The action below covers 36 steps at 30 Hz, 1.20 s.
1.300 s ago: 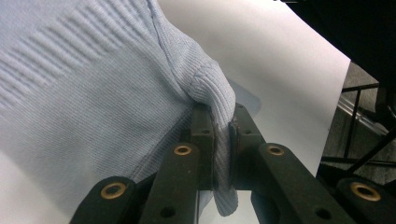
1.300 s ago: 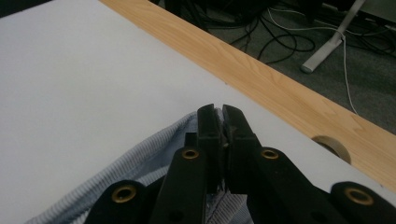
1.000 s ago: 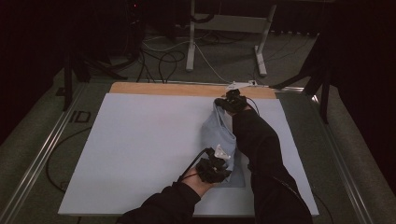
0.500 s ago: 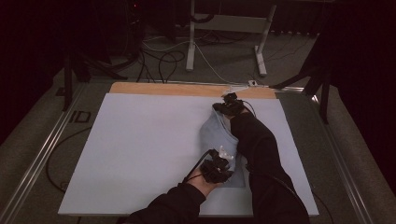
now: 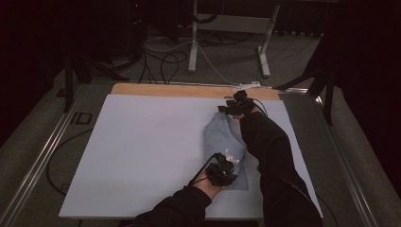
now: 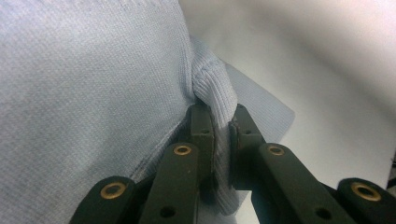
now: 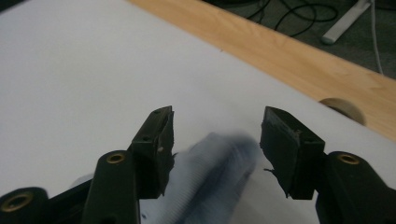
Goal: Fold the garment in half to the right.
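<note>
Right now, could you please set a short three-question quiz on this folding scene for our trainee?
1. True or false: the left gripper is shut on a ribbed edge of the light blue garment.
2. How do the right gripper fingers stand? A) clamped tight on the cloth B) apart, with cloth lying loose between them C) pressed on the wooden edge.
3. What colour is the sheet under the garment?

Key: 1. True. 2. B; they have just been opening. 3. White.
</note>
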Each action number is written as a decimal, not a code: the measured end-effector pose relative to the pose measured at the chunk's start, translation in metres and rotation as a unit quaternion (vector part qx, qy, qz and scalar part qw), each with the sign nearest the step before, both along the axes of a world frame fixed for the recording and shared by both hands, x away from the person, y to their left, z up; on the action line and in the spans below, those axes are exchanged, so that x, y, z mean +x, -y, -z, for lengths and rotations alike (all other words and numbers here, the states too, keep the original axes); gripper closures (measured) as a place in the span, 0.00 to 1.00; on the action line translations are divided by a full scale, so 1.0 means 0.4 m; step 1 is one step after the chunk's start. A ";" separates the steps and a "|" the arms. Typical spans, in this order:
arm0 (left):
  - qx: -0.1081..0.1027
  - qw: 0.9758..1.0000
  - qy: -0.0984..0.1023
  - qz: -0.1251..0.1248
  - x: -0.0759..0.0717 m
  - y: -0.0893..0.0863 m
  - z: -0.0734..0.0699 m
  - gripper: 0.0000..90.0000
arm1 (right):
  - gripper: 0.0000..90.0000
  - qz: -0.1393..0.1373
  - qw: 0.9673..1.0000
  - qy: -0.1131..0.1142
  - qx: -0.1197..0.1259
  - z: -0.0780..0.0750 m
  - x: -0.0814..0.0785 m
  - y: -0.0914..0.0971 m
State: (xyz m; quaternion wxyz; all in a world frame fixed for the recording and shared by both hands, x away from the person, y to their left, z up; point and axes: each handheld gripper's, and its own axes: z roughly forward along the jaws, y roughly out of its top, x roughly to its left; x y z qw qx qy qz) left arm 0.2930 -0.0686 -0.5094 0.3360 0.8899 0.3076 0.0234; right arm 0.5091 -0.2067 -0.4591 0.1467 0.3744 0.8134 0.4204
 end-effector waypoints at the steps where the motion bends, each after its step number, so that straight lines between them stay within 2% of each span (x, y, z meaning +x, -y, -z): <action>1: 0.001 1.000 0.001 0.000 -0.001 0.003 -0.001 0.93 | 0.50 0.001 1.000 0.001 0.002 -0.008 -0.005 0.005; 5: -0.003 1.000 0.002 0.002 0.000 0.013 -0.005 0.92 | 0.62 -0.007 1.000 0.005 0.004 -0.023 -0.029 0.010; 7: -0.007 1.000 0.000 0.009 0.000 0.019 -0.006 0.90 | 0.67 -0.019 1.000 0.005 -0.004 -0.020 -0.041 0.002; 9: -0.012 1.000 -0.007 0.021 -0.001 0.027 -0.007 0.86 | 0.78 -0.032 0.999 -0.001 -0.005 -0.012 -0.052 -0.006; 10: -0.012 1.000 -0.009 0.026 -0.004 0.031 -0.007 0.82 | 0.81 -0.037 0.999 -0.003 -0.010 -0.006 -0.056 -0.011; 13: -0.019 0.999 -0.008 0.034 -0.011 0.041 -0.007 0.75 | 1.00 -0.042 0.999 -0.007 -0.030 0.012 -0.067 -0.020; 17: -0.024 0.999 -0.005 0.031 -0.017 0.047 -0.006 0.77 | 1.00 -0.038 0.998 -0.014 -0.045 0.041 -0.066 -0.016; 24: -0.036 0.998 -0.005 0.046 -0.036 0.060 -0.008 0.77 | 1.00 -0.012 0.998 -0.026 -0.062 0.099 -0.052 0.001; 28: -0.034 0.998 -0.004 0.050 -0.041 0.064 -0.002 0.82 | 1.00 -0.004 0.997 -0.038 -0.068 0.132 -0.047 0.008; 31: -0.025 0.998 0.002 0.051 -0.041 0.068 0.003 0.92 | 1.00 -0.001 0.996 -0.044 -0.077 0.155 -0.044 0.010; 32: -0.021 0.998 0.005 0.053 -0.041 0.070 0.006 0.94 | 1.00 -0.002 0.997 -0.040 -0.073 0.161 -0.044 0.012; 33: -0.016 0.998 0.006 0.056 -0.040 0.073 0.009 0.95 | 1.00 0.001 0.997 -0.043 -0.067 0.162 -0.044 0.013; 36: -0.007 0.998 0.010 0.059 -0.043 0.082 0.018 0.95 | 1.00 0.000 0.997 -0.041 -0.069 0.162 -0.043 0.012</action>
